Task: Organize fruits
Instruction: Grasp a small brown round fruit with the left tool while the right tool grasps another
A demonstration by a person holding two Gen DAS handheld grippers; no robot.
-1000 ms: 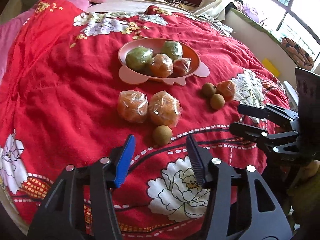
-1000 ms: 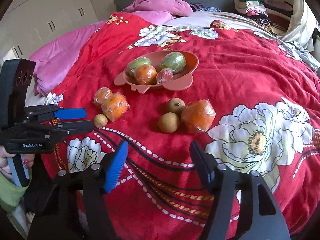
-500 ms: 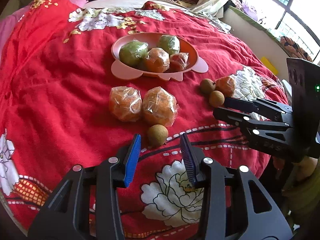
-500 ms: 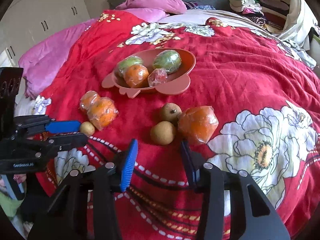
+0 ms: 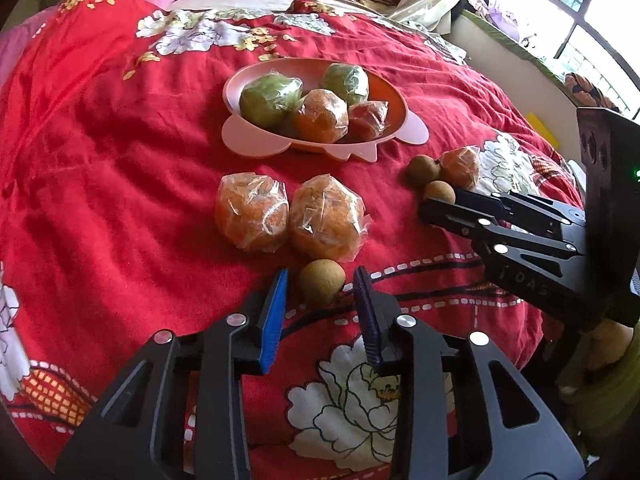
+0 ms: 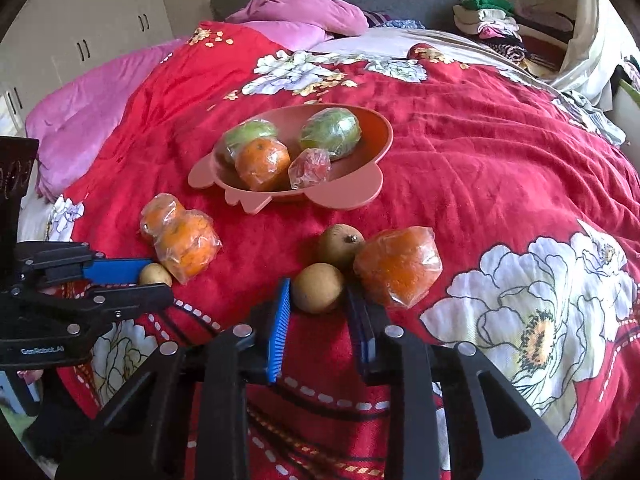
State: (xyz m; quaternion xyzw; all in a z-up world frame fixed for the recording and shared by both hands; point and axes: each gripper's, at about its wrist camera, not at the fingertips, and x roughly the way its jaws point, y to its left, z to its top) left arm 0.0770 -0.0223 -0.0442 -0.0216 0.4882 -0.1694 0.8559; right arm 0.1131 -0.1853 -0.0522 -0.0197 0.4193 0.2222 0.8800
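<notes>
Left wrist view, entry one: left gripper (image 5: 320, 280), jaws apart, straddling a small brown round fruit (image 5: 322, 282) on the red floral bedspread (image 5: 100, 200). Neither blue pad visibly touches the fruit; nothing is held yet. Just beyond it lie two plastic-wrapped oranges (image 5: 288, 220), side by side, the nearer one almost against the brown fruit.

Right wrist view, entry two: right gripper (image 6: 320, 294), jaws likewise apart, set either side of a second small brown fruit (image 6: 318, 288). Whether the right-hand pad already presses its skin cannot be told. A third brown fruit (image 6: 340, 242) and a wrapped orange (image 6: 398, 266) sit directly behind and beside it, close or touching.

Entry three: pink bowl (image 6: 360, 196), farther up the bed, holding two wrapped green fruits, one wrapped orange and one small wrapped red item. It appears to be the collecting place.

Handling notes, as judgement: both tools seem at the closing stage of a pick.
- Centre each fruit between the pads before squeezing; a round fruit on soft bedding may roll out.
- Close gently and evenly.
- Keep the right-hand pad clear of the neighbouring orange's wrapper, which could be pinched along with the fruit.
- Lift straight up before travelling toward the bowl.
</notes>
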